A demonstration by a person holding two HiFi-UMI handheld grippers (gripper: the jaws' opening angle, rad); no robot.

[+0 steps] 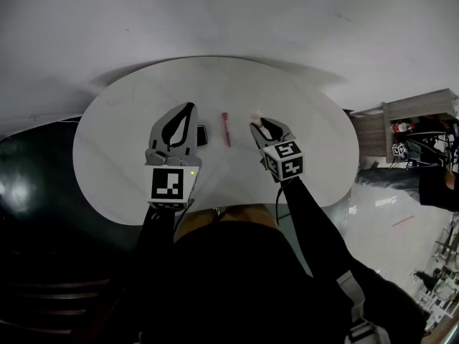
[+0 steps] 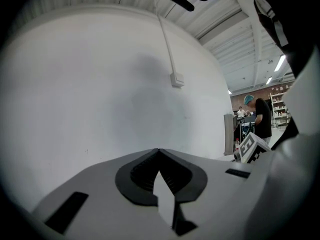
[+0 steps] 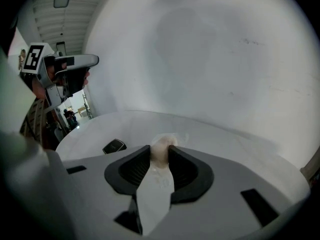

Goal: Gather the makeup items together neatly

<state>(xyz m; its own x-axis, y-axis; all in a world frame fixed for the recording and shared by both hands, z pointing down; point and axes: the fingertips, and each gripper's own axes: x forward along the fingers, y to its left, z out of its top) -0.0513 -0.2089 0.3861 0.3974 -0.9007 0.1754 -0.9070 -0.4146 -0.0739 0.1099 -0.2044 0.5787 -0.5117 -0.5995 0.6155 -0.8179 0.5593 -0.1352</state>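
**Pale item to be set down beside the other makeup pieces**

The step in hand is judged to be the placing of the small pale makeup item [image 1: 256,115] next to the rest. It should be brought low over the white table [image 1: 308,99] and let go only once it rests on the surface, since a rounded, soft-looking piece may roll or bounce if dropped. A spot just right of the red stick [image 1: 226,129], at the centre of the head view, would keep the group tight. The stick itself should not be nudged. The black compact [image 1: 203,135] lies just left of the stick, so the three would then sit in a short row.

The right gripper [image 1: 258,122] is seen right of centre, its jaws only slightly apart and pinching the pale item at their tips. In the right gripper view the item [image 3: 161,146] fills the gap between the pads, with the compact [image 3: 114,146] on the table at lower left.

The left gripper [image 1: 191,107] is held left of centre, beside the compact, with its jaws pressed together and nothing between them.
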